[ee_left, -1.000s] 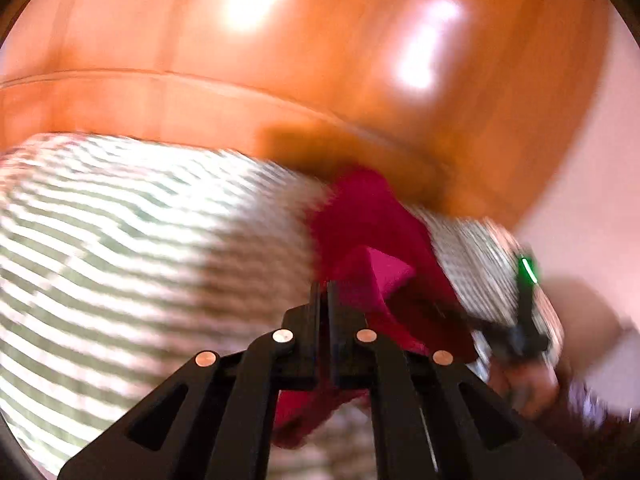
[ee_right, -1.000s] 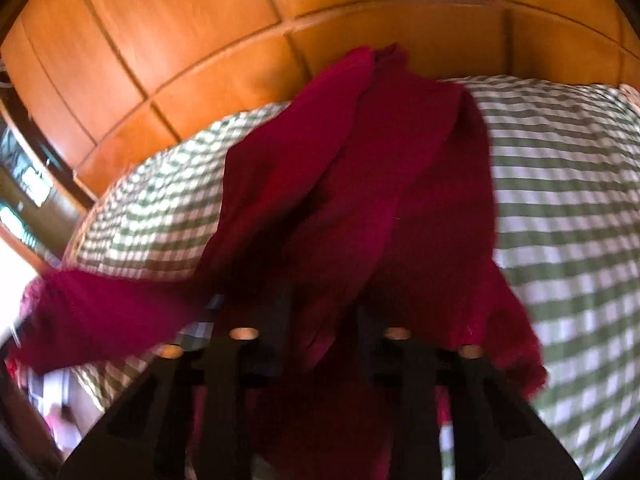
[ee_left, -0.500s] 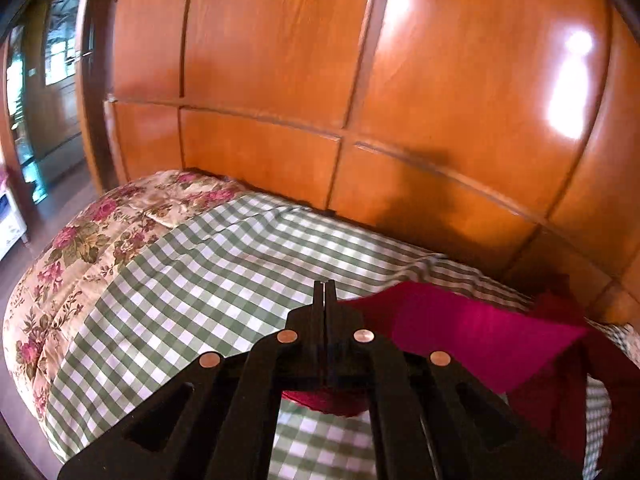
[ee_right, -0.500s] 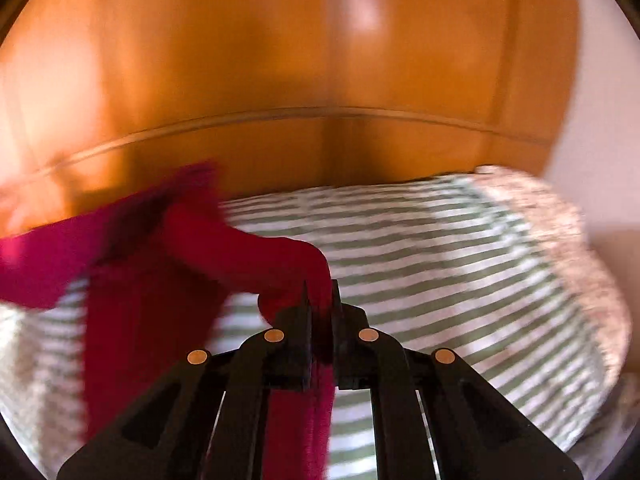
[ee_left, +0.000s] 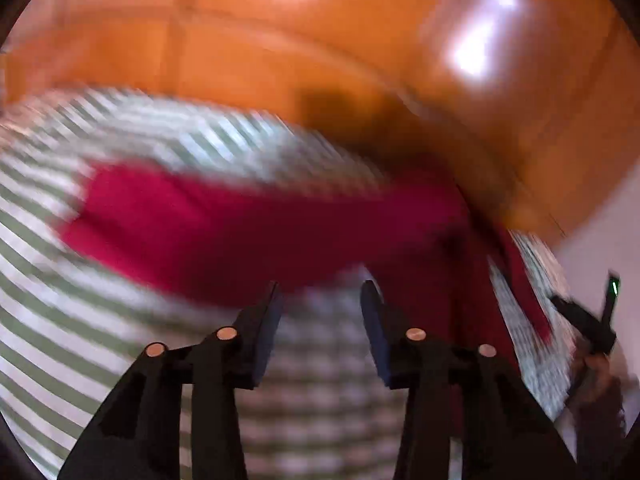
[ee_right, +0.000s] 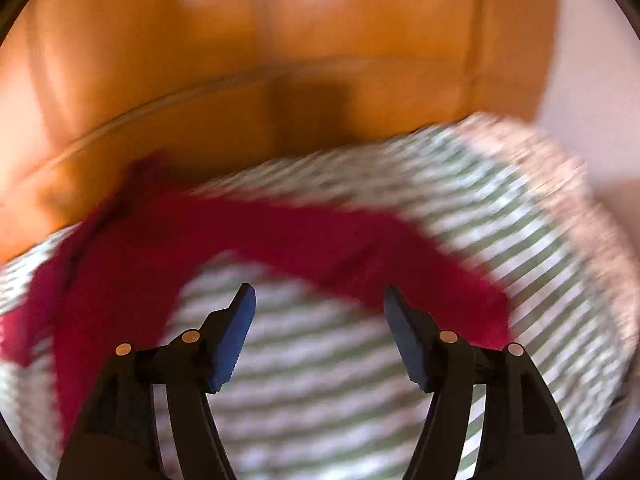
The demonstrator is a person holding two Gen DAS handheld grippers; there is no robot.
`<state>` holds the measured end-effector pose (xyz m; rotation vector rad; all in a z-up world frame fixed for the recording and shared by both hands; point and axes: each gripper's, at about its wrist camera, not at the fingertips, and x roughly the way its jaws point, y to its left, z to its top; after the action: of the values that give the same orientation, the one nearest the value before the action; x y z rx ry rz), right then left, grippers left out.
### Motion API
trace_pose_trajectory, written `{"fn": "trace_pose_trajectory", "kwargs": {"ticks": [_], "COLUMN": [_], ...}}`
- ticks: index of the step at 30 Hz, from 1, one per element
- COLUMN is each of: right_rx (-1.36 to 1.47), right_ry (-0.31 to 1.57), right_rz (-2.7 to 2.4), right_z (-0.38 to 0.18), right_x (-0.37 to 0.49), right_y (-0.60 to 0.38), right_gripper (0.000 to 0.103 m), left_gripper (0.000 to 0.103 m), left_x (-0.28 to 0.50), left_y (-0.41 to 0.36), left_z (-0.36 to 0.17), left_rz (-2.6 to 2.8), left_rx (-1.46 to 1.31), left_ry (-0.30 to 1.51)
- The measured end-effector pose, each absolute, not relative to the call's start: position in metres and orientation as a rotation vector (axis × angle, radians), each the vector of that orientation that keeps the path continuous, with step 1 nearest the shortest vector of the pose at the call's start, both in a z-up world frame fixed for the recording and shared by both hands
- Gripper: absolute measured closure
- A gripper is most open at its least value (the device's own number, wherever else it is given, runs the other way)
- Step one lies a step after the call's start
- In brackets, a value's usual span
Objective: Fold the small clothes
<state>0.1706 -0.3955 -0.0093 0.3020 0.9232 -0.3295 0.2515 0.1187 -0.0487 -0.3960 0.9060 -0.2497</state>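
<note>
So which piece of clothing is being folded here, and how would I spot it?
Start at the big orange wooden panelling and look down to the bed with the green-and-white checked cover. On that cover lies a single crimson garment, spread in a bent strip beyond the open tongs. It is the only plain, deep red thing on the checked cloth.

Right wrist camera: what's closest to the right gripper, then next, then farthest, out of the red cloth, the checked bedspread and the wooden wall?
1. Checked bedspread: right under and between the open fingers of the right gripper.
2. Red cloth: lying on the bedspread just ahead, arching from left to right.
3. Wooden wall: at the back, behind the bed.
</note>
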Motion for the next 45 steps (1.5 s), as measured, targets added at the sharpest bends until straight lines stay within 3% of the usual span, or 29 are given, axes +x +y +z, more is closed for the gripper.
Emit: {"fn": "trace_pose_trajectory", "kwargs": {"ticks": [4, 12, 14, 15, 17, 24, 27, 31, 37, 40, 41, 42, 43, 44, 45], "right_rx": [0.449, 0.607, 0.595, 0.586, 0.543, 0.345, 0.299, 0.248, 0.16, 0.154, 0.14, 0.137, 0.142, 0.134, 0.125], "right_ry": [1.008, 1.105, 1.104, 1.09, 1.037, 0.809, 0.794, 0.931, 1.185, 1.219, 1.216, 1.211, 1.207, 1.189, 1.158], "right_rz": [-0.03, 0.241, 0.229, 0.214, 0.194, 0.115, 0.077, 0.013, -0.121, -0.139, -0.138, -0.136, -0.132, -0.151, -0.178], "right_z": [-0.026, -0.054, -0.055, -0.051, -0.03, 0.075, 0.088, 0.051, -0.046, -0.062, -0.059, -0.056, -0.054, -0.048, -0.042], "right_x": [0.132, 0.099, 0.102, 0.102, 0.1, 0.066, 0.043, 0.018, -0.013, -0.017, -0.015, -0.013, -0.01, -0.008, -0.009], "right_y": [-0.336, -0.26, -0.253, -0.252, -0.255, -0.286, -0.3, -0.308, -0.314, -0.319, -0.318, -0.319, -0.322, -0.324, -0.322], "right_gripper": [0.05, 0.052, 0.075, 0.089, 0.095, 0.096, 0.096, 0.096, 0.097, 0.097, 0.097, 0.095, 0.084, 0.06, 0.048], "left_gripper": [0.067, 0.069, 0.095, 0.095, 0.1, 0.1, 0.1, 0.1, 0.098, 0.084, 0.065, 0.055, 0.052, 0.049, 0.044], "left_x": [0.244, 0.251, 0.25, 0.251, 0.247, 0.203, 0.18, 0.154, 0.141, 0.14, 0.141, 0.141, 0.142, 0.141, 0.145], "left_y": [0.061, 0.009, -0.001, 0.004, 0.014, 0.08, 0.114, 0.15, 0.144, 0.136, 0.141, 0.146, 0.151, 0.157, 0.168], "left_z": [-0.085, -0.107, -0.105, -0.106, -0.098, -0.02, 0.003, 0.001, -0.062, -0.086, -0.09, -0.09, -0.087, -0.084, -0.08], "left_rz": [-0.385, -0.463, -0.465, -0.462, -0.473, -0.495, -0.47, -0.401, -0.33, -0.256, -0.221, -0.195, -0.167, -0.142, -0.085], "left_rx": [-0.446, -0.586, -0.559, -0.557, -0.562, -0.499, -0.455, -0.394, -0.377, -0.339, -0.355, -0.36, -0.359, -0.352, -0.334], "left_ry": [1.016, 1.062, 1.064, 1.06, 1.035, 0.9, 0.888, 0.938, 1.091, 1.126, 1.127, 1.115, 1.094, 1.072, 1.045]}}
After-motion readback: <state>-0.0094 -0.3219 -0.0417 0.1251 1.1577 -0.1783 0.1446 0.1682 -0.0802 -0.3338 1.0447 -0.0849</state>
